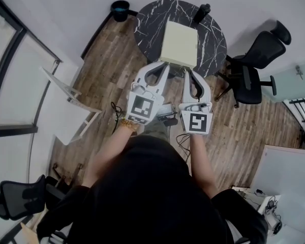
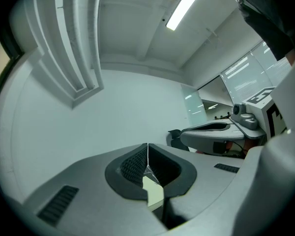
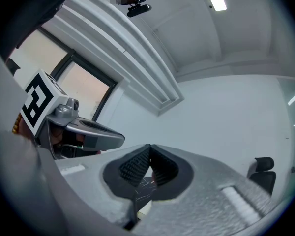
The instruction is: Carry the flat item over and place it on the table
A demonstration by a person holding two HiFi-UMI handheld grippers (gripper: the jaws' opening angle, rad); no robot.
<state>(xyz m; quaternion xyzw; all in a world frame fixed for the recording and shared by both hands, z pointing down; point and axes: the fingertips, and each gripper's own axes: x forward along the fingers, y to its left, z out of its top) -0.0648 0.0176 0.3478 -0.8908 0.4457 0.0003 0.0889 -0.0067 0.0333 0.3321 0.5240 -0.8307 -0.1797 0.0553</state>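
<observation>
– Wood-plank floor [image 1: 244, 131] all round, wasn't it, from the head camera?
– Yes. A round black marble table [image 1: 213, 44] with white veins stood at the top of that view. A black office chair [image 1: 254, 70] stood just right of it, a dark bin [image 1: 120, 9] sat on the floor past its left side, and a white frame [image 1: 58, 81] was well off to the left.
– Where was the flat item [image 1: 179, 43]?
– Over the table. It was a pale cream rectangle inside the tabletop's outline, its near edge toward the person. Whether it rested on the marble or hung just above it, I couldn't tell.
– And the grippers?
– Both reached from the person's hands to that near edge, side by side. The left gripper [image 1: 165, 65] met it near the left corner, and the right gripper [image 1: 186, 70] met it further right.
– Their jaws?
– In the left gripper view the dark ribbed pads [image 2: 132, 163] were pressed together at the tips, pinching a sliver of the cream item just below. The right gripper view showed much the same. Its jaws were closed to a thin line, with a pale strip caught low between them and veined marble behind.
– Anything else on the table?
– A small dark object [image 1: 202, 11] at the far rim, too small to identify.
</observation>
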